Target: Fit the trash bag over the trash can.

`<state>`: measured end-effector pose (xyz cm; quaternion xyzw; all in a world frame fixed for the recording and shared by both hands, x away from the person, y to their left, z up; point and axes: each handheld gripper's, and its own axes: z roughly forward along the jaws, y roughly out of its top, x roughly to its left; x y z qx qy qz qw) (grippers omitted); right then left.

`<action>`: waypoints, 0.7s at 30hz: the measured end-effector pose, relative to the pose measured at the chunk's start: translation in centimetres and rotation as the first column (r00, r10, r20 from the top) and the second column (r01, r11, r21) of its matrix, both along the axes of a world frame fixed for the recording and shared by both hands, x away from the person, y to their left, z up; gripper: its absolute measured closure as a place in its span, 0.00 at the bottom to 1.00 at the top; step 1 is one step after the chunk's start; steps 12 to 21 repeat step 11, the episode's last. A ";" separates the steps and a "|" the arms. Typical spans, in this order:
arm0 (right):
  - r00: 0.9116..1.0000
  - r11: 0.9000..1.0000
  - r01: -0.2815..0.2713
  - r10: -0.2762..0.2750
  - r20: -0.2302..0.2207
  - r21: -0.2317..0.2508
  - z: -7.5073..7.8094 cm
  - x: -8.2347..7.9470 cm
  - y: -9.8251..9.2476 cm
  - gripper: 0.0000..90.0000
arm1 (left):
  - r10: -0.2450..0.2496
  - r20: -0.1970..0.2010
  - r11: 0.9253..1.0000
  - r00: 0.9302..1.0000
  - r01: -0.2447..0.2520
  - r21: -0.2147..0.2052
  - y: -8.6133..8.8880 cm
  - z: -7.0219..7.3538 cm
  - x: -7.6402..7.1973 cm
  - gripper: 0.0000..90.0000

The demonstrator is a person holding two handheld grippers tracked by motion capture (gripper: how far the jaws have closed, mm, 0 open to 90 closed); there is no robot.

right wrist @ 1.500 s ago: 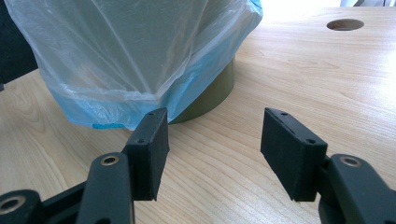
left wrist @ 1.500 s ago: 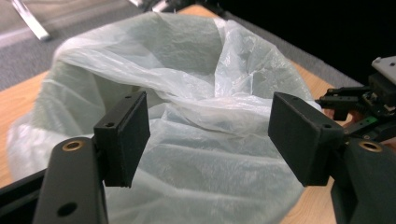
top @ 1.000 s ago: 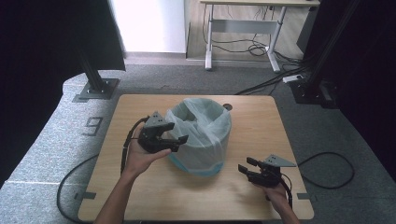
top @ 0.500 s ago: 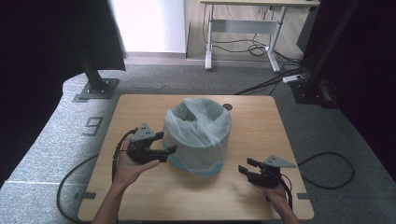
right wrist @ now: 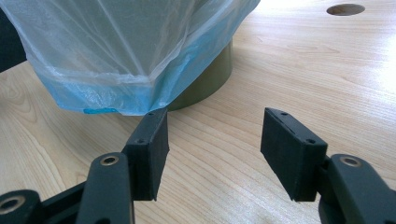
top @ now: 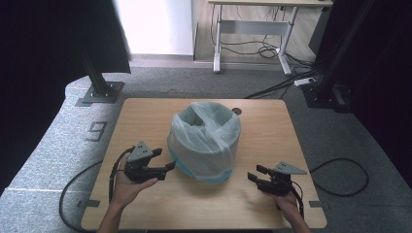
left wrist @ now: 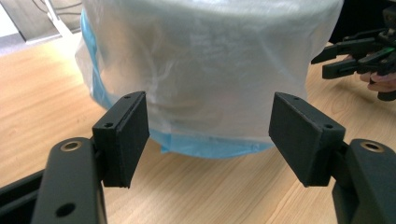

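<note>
Your left gripper (top: 167, 166) sits low on the counter (top: 145, 111) just beside the bin (top: 204, 141), its jaws wide apart with nothing between them, pointing at the bin's side. The bin stands upright near the middle of the counter, a thin plastic bag (left wrist: 205, 70) draped over its rim and hanging down its wall. Your right gripper (top: 253, 174) rests near the bin's other side, jaws also apart and empty.

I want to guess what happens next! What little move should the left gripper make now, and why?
Probably ease the left gripper forward to the bag's hem. Its fingers are open with nothing between them, and the blue-edged bag hangs loose over the bin just ahead.
</note>
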<state>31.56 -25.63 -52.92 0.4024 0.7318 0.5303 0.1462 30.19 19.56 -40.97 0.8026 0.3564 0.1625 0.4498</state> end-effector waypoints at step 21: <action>1.000 1.000 0.001 -0.001 0.000 0.000 0.0 0.1 0.1 0.45 | 0.017 -0.008 1.000 1.000 -0.017 -0.004 0.2 -1.0 0.3 0.32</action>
